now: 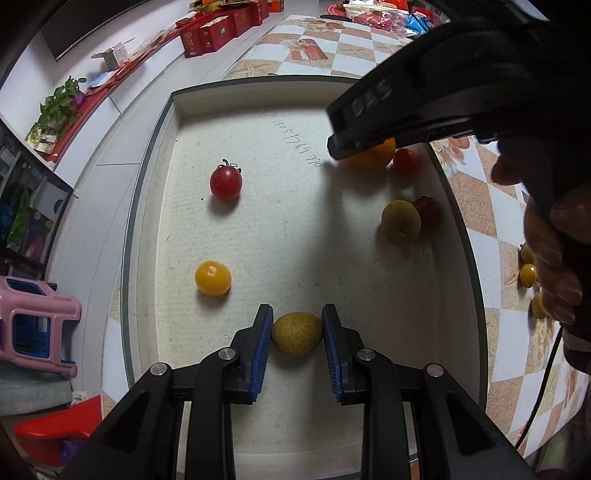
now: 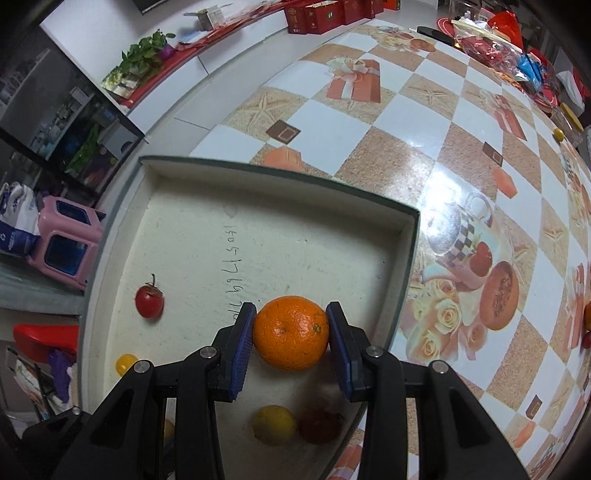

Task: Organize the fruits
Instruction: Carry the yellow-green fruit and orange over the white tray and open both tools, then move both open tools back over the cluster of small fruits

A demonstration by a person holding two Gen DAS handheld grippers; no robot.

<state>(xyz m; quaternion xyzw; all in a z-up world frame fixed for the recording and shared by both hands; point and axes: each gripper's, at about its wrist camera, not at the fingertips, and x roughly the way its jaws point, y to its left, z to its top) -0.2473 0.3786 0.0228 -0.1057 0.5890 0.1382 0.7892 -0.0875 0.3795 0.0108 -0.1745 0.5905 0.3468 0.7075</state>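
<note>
A shallow white tray (image 1: 159,155) lies on the table and holds several fruits. My left gripper (image 1: 297,334) is shut on a yellow-green speckled fruit (image 1: 296,333) over the tray's near end. My right gripper (image 2: 290,332) is shut on an orange (image 2: 290,332) over the tray's far right part; the orange also shows in the left wrist view (image 1: 371,155) under the right gripper's body. In the tray lie a red tomato (image 1: 226,181), a yellow tomato (image 1: 212,278), a greenish fruit (image 1: 400,220), a dark red fruit (image 1: 428,211) and another red tomato (image 1: 406,161).
The table has a checkered patterned cloth (image 2: 424,122). Small yellow fruits (image 1: 528,275) lie on the cloth right of the tray. Red boxes (image 1: 210,33) and bags (image 2: 491,40) stand at the far end. A pink stool (image 1: 33,321) stands left of the table.
</note>
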